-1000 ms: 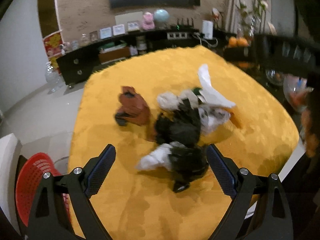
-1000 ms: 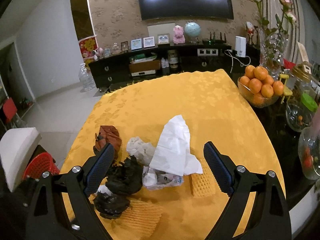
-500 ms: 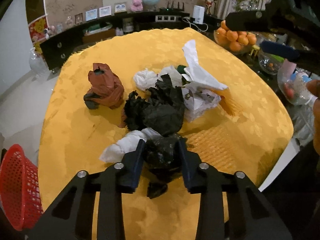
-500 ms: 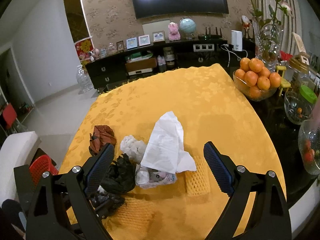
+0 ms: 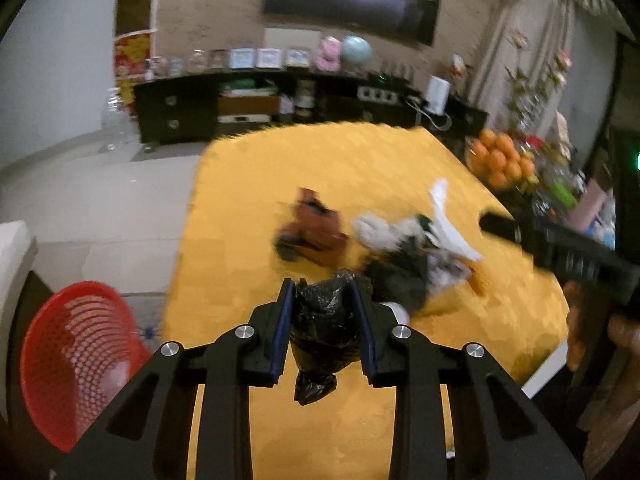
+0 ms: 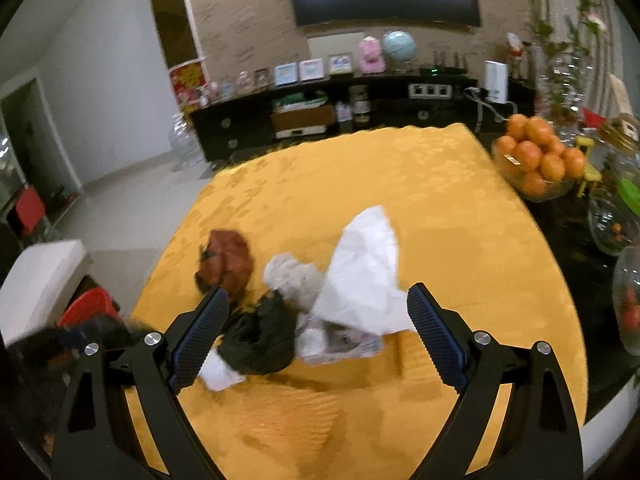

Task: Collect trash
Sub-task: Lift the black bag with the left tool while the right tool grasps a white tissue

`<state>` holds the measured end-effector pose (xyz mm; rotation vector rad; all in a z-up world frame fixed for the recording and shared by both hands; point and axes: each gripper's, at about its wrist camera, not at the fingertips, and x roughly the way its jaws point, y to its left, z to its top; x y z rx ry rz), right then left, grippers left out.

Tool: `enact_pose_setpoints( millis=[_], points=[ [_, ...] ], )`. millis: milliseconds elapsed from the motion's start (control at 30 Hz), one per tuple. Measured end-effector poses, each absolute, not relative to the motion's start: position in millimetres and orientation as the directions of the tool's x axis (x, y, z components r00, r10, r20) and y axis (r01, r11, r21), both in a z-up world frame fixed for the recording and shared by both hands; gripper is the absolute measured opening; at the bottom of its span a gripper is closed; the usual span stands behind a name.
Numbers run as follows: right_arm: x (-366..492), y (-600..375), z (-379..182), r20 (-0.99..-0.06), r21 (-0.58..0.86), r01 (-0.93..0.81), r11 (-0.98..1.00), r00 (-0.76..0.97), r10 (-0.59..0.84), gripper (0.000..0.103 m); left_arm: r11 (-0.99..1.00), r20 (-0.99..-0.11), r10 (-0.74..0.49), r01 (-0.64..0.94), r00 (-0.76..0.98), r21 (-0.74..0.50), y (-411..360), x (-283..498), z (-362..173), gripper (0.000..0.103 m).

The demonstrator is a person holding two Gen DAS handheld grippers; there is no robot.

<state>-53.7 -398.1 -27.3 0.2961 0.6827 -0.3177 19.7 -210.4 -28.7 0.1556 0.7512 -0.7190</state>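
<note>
My left gripper (image 5: 322,286) is shut on a crumpled black plastic bag (image 5: 324,328), which hangs between the pads above the yellow tablecloth (image 5: 320,160). The trash pile lies just beyond it: a brown wad (image 5: 312,232), a second black bag (image 5: 400,276) and white paper (image 5: 448,224). My right gripper (image 6: 318,296) stands open over that pile with nothing between its fingers. Below it lie a large white tissue (image 6: 368,264), a crumpled white wad (image 6: 292,276), the black bag (image 6: 264,340) and the brown wad (image 6: 226,260).
A red mesh basket (image 5: 76,356) sits low at the left, off the table edge, beside a white seat (image 6: 40,280). A bowl of oranges (image 6: 536,160) and glass jars (image 6: 612,224) stand on the dark surface at the right. A dark cabinet (image 6: 320,116) lines the far wall.
My left gripper closed on the nearest black bag and lifted it off the cloth, swinging toward the left. The right gripper stayed open and barely shifted.
</note>
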Motion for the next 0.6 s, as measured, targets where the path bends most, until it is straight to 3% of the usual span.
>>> enact_pose_setpoints(
  millis=[300, 367, 600],
  points=[
    [-25, -336, -61, -0.736, 0.163, 0.159, 0.974, 0.677, 0.013, 0.088, 0.822, -0.66, -0.495, 0.551, 0.565, -0.144, -166, 37, -18, 0.027],
    [-20, -325, -70, -0.757, 0.166, 0.129, 0.978, 0.652, 0.042, 0.083, 0.826, -0.655, -0.49, 0.547, 0.575, -0.138, -161, 37, -16, 0.027],
    [-5, -311, -88, -0.787, 0.13, 0.108, 0.986, 0.616, 0.037, 0.081, 0.825, -0.638, -0.492, 0.551, 0.592, -0.126, -150, 34, -10, 0.027]
  ],
)
